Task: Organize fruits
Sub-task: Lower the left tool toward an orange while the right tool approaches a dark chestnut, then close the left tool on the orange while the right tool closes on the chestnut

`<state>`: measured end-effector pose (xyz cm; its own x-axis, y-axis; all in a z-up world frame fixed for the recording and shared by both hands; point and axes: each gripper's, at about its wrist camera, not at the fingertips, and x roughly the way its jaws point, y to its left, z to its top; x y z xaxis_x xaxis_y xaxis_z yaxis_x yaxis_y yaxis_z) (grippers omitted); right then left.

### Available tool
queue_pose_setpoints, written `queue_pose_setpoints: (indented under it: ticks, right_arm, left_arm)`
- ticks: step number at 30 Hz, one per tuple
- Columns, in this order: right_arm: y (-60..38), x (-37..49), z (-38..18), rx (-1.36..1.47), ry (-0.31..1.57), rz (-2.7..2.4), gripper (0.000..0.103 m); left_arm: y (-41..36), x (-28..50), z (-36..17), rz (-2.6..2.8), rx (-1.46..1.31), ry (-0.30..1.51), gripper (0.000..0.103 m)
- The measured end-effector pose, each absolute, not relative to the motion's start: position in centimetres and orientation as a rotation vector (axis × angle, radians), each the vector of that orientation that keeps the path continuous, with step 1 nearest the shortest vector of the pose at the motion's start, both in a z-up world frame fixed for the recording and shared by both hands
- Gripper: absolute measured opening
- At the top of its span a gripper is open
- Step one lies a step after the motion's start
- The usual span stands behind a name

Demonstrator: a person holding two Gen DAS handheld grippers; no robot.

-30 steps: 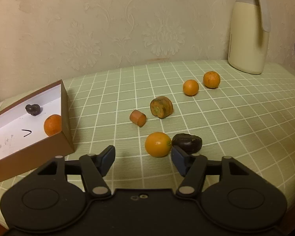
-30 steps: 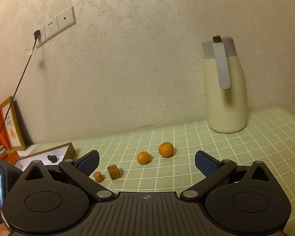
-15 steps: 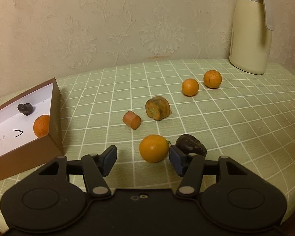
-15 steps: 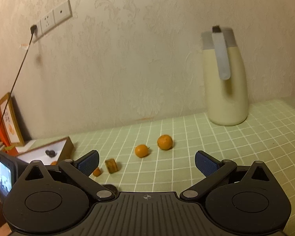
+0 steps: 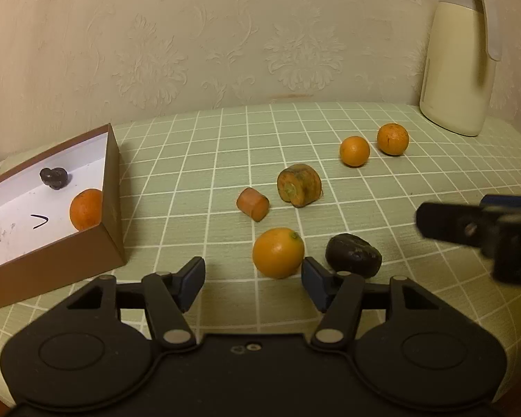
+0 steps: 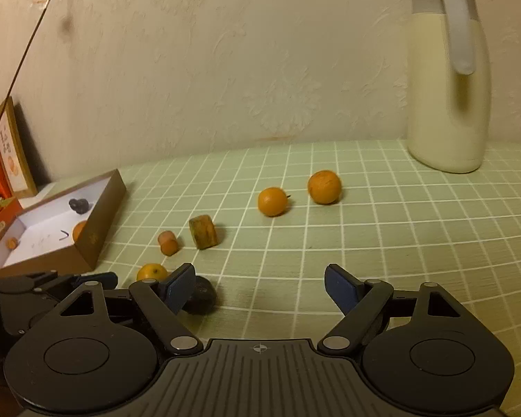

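My left gripper (image 5: 253,283) is open and low over the table. An orange (image 5: 278,252) lies just ahead of its fingertips, nearer the right one. A dark fruit (image 5: 353,255) lies right of that orange. Two carrot pieces (image 5: 253,204) (image 5: 299,185) and two small oranges (image 5: 354,150) (image 5: 392,139) lie farther back. A brown box (image 5: 112,187) at the left holds an orange (image 5: 85,208) and a dark fruit (image 5: 53,178). My right gripper (image 6: 259,285) is open and empty; its left finger partly hides the dark fruit (image 6: 202,299).
A cream thermos jug (image 5: 460,55) stands at the back right by the wall. The table has a green checked cloth (image 5: 416,187). Books and a picture frame (image 6: 12,149) stand left of the box. My right gripper also shows in the left wrist view (image 5: 486,229).
My left gripper has moved closer to the near orange. My right gripper has dropped lower toward the table and come in at the right of the left wrist view.
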<state>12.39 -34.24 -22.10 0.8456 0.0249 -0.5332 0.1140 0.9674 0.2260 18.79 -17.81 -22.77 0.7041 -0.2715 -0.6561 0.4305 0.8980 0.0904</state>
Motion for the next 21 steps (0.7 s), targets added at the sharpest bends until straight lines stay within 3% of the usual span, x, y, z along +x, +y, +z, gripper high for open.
queue_pose_setpoints:
  ticks: [4,8,11,15,17,21]
  right_arm:
    - [-33.6,12.9,-22.4,0.251,0.571,-0.024,0.082]
    - [-33.0,13.4,-22.6,0.256,0.578,-0.010,0.082]
    - [-32.7,14.0,-23.0,0.270,0.598,0.010,0.075]
    - [-32.1,14.5,-23.2,0.271,0.611,0.028,0.073]
    - [-31.8,14.7,-23.2,0.268,0.612,0.032,0.073]
    - [-31.7,14.6,-22.9,0.280,0.595,0.032,0.073]
  left_arm:
    - [-17.9,19.0,-22.9,-0.397,0.234,0.685,0.050]
    - [-17.9,19.2,-23.1,-0.408,0.232,0.686,0.038]
    - [-17.9,19.2,-23.1,-0.404,0.245,0.670,0.025]
    - [-17.7,19.3,-23.1,-0.396,0.250,0.668,0.018]
    - [-17.7,19.3,-23.1,-0.390,0.262,0.663,0.019]
    - [-17.6,19.0,-22.6,-0.372,0.282,0.634,0.030]
